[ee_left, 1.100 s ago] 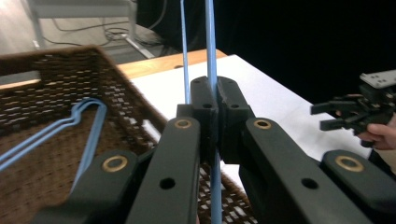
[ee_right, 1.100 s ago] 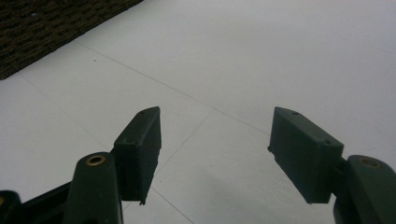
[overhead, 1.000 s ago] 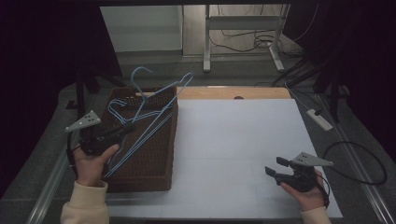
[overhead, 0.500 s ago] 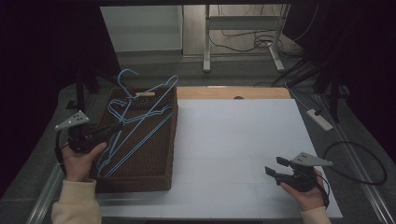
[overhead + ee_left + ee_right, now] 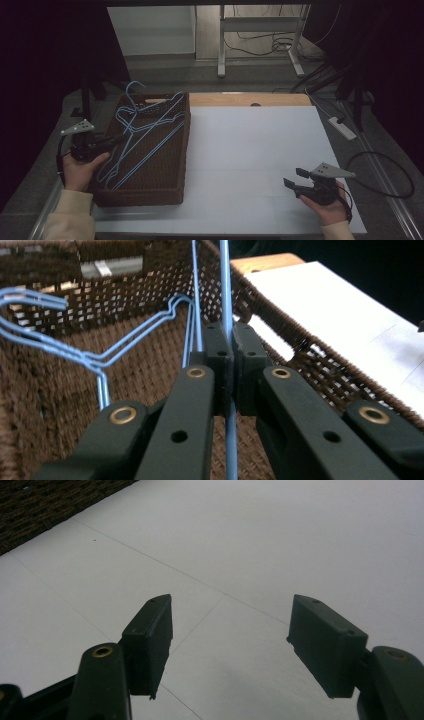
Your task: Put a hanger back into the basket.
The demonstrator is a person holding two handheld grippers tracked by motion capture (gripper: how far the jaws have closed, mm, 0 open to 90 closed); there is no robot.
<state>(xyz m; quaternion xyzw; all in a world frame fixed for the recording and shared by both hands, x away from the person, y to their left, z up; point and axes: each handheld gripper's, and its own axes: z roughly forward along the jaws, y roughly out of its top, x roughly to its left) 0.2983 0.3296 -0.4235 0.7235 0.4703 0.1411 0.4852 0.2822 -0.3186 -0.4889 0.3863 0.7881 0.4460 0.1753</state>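
Since the earlier frame the left gripper [image 5: 118, 139] has carried the thin blue wire hangers [image 5: 145, 131] down and leftward, so they now lie mostly inside the dark brown woven wicker basket [image 5: 165, 192]. Its jaws are clamped on one hanger wire [image 5: 226, 300]. Releasing probably remains. The right gripper [image 5: 294, 179] rests wide and empty on the white bench [image 5: 250, 150], right of the basket. No readable writing.

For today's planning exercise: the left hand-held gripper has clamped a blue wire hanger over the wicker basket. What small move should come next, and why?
Probably lift it a little: the left hand-held gripper is shut on one blue hanger, while other hangers overlap in the basket, so a slow rise would free it.
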